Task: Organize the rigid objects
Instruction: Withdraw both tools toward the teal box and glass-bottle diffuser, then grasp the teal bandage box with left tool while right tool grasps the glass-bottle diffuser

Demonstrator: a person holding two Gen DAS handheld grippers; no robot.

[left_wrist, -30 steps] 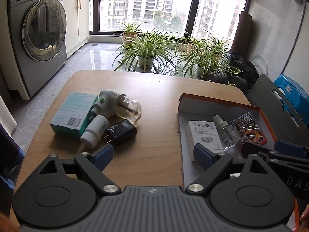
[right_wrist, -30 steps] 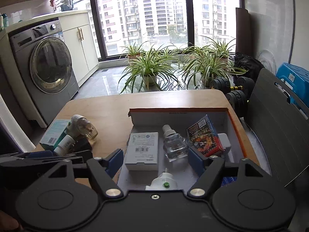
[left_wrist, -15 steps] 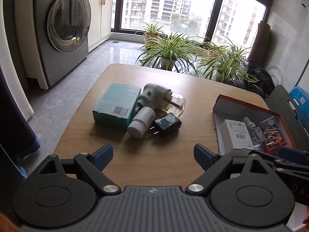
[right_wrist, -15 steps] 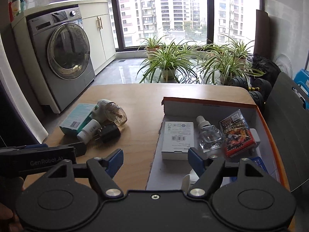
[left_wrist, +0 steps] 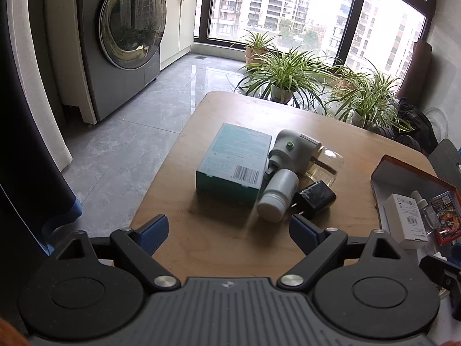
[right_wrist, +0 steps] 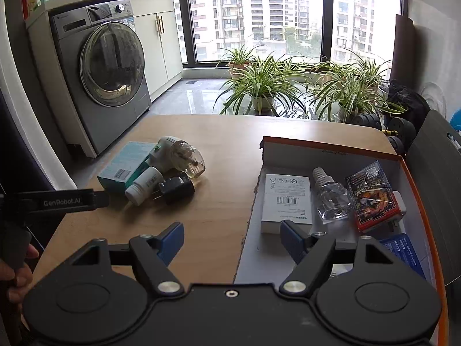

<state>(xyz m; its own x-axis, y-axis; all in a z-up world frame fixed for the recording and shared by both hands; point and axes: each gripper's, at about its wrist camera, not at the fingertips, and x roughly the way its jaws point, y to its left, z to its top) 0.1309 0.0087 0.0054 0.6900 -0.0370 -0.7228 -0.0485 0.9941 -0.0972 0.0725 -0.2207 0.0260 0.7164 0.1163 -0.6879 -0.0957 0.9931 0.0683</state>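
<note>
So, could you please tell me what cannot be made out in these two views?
- Right wrist view: the blue packet in the box is partly hidden by the right tongs.
- Left wrist view: the box is cut off by the right edge.
- Both views: label print on the white carton is too small.

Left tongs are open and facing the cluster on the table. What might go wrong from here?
The white bottle lies on its side against the black charger and teal box; closing the left tongs could catch two items or roll the bottle. The plug-in vaporizer has a glass bottle that a nudge might knock.
</note>
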